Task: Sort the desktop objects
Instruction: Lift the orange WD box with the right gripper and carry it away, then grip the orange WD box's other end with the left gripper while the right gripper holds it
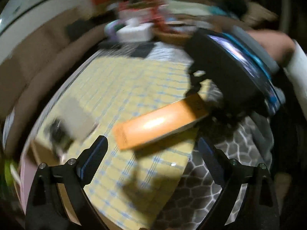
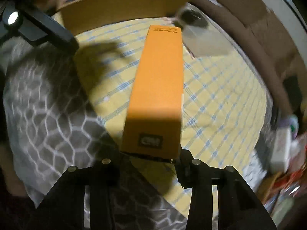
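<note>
The right gripper (image 2: 151, 159), jaws clamped on one end of a long orange cardboard box (image 2: 159, 88), carries it above the yellow-checked desk (image 2: 220, 99); the left gripper (image 1: 151, 153) hangs wide open, empty. Keeping the box level should prevent slipping.

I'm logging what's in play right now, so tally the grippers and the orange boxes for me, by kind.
Open grippers: 1, the left gripper
Grippers shut on something: 1, the right gripper
Orange boxes: 1, the orange box, held above the yellow checked cloth
Total: 3
</note>
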### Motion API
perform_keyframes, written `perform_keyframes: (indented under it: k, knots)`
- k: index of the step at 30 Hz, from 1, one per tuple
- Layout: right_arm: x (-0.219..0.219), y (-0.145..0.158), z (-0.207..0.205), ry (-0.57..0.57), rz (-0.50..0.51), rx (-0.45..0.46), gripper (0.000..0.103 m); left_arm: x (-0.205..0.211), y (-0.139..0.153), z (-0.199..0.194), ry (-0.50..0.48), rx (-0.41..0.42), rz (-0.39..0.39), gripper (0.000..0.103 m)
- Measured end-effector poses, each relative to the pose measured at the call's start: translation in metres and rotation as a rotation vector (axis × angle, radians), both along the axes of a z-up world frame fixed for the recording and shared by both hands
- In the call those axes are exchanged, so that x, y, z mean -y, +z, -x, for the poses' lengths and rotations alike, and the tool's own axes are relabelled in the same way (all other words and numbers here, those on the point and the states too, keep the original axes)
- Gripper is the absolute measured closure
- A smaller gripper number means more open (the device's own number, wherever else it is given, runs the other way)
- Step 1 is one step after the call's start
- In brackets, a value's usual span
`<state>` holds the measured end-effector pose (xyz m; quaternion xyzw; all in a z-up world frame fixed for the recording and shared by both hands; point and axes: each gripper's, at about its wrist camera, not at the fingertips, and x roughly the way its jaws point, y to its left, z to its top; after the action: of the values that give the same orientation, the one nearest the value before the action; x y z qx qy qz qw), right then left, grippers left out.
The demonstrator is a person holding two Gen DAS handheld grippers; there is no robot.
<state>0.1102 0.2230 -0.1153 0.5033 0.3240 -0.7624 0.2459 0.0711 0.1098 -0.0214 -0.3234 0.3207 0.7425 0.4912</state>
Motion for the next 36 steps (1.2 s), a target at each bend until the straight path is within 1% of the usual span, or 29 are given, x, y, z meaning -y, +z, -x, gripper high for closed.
perform_keyframes:
  k: [1,2,4,5,6,7,8,10,12,13,14,15,17,19,21,22,23,24,26,28,29,30,31,32,33,34,35,36]
  knots:
    - [-0.004,0.001,0.0,-0.006,0.025,0.009,0.061,-0.003,-0.004,0.002,-0.026,0.008,-0.001,0.007]
    - [-0.009,0.002,0.0,-0.016,0.048,0.009,0.061,-0.007,-0.012,0.009,-0.049,0.034,0.005,0.007]
    - [-0.015,0.002,-0.002,-0.013,0.065,0.008,0.061,-0.014,-0.025,0.023,-0.061,0.087,0.006,0.007]
    - [-0.017,0.003,-0.004,-0.005,0.069,0.007,0.061,-0.017,-0.032,0.035,-0.053,0.119,-0.022,0.005]
    - [-0.018,0.005,-0.005,-0.006,0.091,0.007,0.061,-0.016,-0.031,0.038,-0.047,0.108,-0.063,0.005]
    - [-0.018,0.005,-0.005,-0.011,0.104,0.012,0.061,-0.016,-0.031,0.045,-0.031,0.122,-0.115,0.005]
    - [-0.02,0.002,-0.003,-0.015,0.108,0.018,0.061,-0.014,-0.031,0.05,-0.024,0.157,-0.154,0.004]
    - [-0.025,0.0,-0.002,-0.025,0.118,0.034,0.061,-0.014,-0.035,0.055,-0.05,0.203,-0.183,0.004]
    - [-0.025,0.001,-0.002,-0.034,0.128,0.034,0.06,-0.016,-0.038,0.058,-0.064,0.181,-0.162,0.004]
    - [-0.026,0.001,-0.002,-0.036,0.121,0.029,0.06,-0.02,-0.043,0.058,-0.066,0.148,-0.117,0.004]
    - [-0.025,0.001,-0.004,-0.032,0.107,0.021,0.06,-0.022,-0.048,0.057,-0.043,0.094,-0.077,0.002]
    - [-0.025,0.0,-0.005,-0.026,0.099,0.018,0.059,-0.024,-0.053,0.055,-0.032,0.041,-0.04,0.002]
    - [-0.023,0.0,-0.005,-0.01,0.09,0.02,0.059,-0.027,-0.057,0.051,-0.063,0.05,-0.032,0.002]
    - [-0.021,-0.001,-0.005,-0.005,0.089,0.021,0.059,-0.03,-0.06,0.046,-0.106,0.122,-0.042,0.001]
    - [-0.024,-0.002,-0.004,-0.009,0.088,0.021,0.059,-0.032,-0.061,0.045,-0.095,0.122,-0.051,0.001]
    - [-0.025,-0.001,-0.002,-0.014,0.085,0.013,0.057,-0.031,-0.061,0.045,-0.09,0.151,-0.063,0.001]
    - [-0.026,-0.001,0.0,-0.024,0.074,0.003,0.048,-0.03,-0.06,0.047,-0.09,0.195,-0.081,0.001]
    - [-0.028,0.001,0.001,-0.052,0.05,-0.016,0.032,-0.026,-0.059,0.046,-0.093,0.276,-0.116,0.001]
    - [-0.034,0.01,0.004,-0.11,0.054,-0.021,0.025,-0.02,-0.056,0.043,-0.106,0.359,-0.124,0.001]
    - [-0.037,0.016,0.004,-0.136,0.054,-0.051,0.021,-0.014,-0.053,0.025,-0.108,0.378,-0.094,0.001]
    - [-0.039,0.019,0.003,-0.144,0.056,-0.067,0.02,-0.011,-0.052,0.013,-0.124,0.378,-0.06,0.001]
    - [-0.041,0.02,0.003,-0.153,0.057,-0.073,0.019,-0.009,-0.05,-0.005,-0.161,0.357,-0.008,0.001]
    - [-0.043,0.02,0.003,-0.165,0.057,-0.074,0.019,-0.007,-0.047,-0.02,-0.191,0.303,0.022,0.001]
    - [-0.047,0.02,0.004,-0.179,0.062,-0.067,0.019,-0.005,-0.044,-0.028,-0.199,0.246,0.033,0.001]
    - [-0.051,0.019,0.002,-0.192,0.07,-0.055,0.019,-0.004,-0.04,-0.037,-0.194,0.156,0.036,0.001]
    - [-0.055,0.018,0.0,-0.202,0.075,-0.045,0.019,-0.003,-0.036,-0.041,-0.169,0.064,0.026,0.0]
    - [-0.064,0.017,-0.003,-0.223,0.094,-0.027,0.018,-0.003,-0.033,-0.039,-0.14,0.014,0.015,0.0]
    - [-0.069,0.018,-0.005,-0.244,0.116,-0.01,0.018,-0.005,-0.033,-0.033,-0.118,0.004,0.013,0.0]
